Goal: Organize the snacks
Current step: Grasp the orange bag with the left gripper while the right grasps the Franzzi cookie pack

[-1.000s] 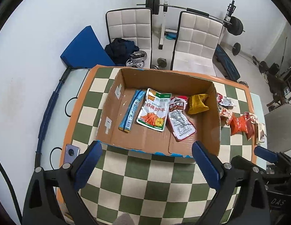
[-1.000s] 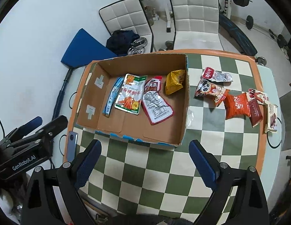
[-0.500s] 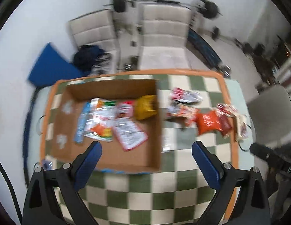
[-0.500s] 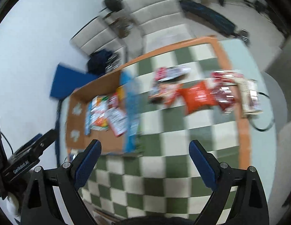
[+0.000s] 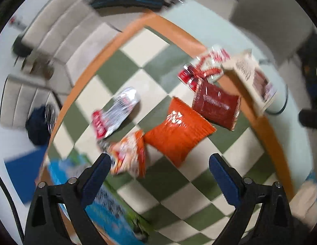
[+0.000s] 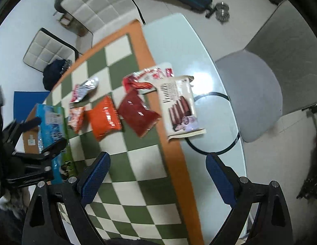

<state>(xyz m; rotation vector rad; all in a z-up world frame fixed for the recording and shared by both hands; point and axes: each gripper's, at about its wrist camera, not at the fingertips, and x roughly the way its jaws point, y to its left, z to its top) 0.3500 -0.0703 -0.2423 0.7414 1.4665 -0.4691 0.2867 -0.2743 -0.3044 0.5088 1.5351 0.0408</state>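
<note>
- Right now the left gripper (image 5: 158, 173) has its blue-padded jaws spread wide with nothing between them, looking straight down on the loose snacks; the view is smeared by blur.
- Likewise the right gripper (image 6: 157, 172) is spread wide and empty, tilted down over the near edge of the checkered mat (image 6: 142, 159) where it meets the pale table (image 6: 203, 122).
- Nearest the left gripper's fingers lies an orange-and-white packet (image 5: 127, 155), just beside the left finger in that view, though apart from it in height as far as can be judged.
- Next to it is the bright orange bag (image 5: 179, 132), and touching that bag's far corner, the dark red bag (image 5: 215, 106).
- Further out lie a silver-and-red pouch (image 5: 115, 112), a red-and-white wrapper (image 5: 205, 67), and a beige biscuit pack (image 6: 181, 106) that rests across the mat's orange border onto the table.
- At the left of the right wrist view stands the cardboard box (image 6: 29, 134), its blue printed flap (image 6: 50, 126) facing the camera; its inside cannot be seen from either view.
- Judging by this, six snacks are still out on the mat and none is gripped, so the bulk of the sorting remains.
- Whatever the box already holds cannot be told here.
- Probably the next step is a descent onto one of the near packets.
</note>
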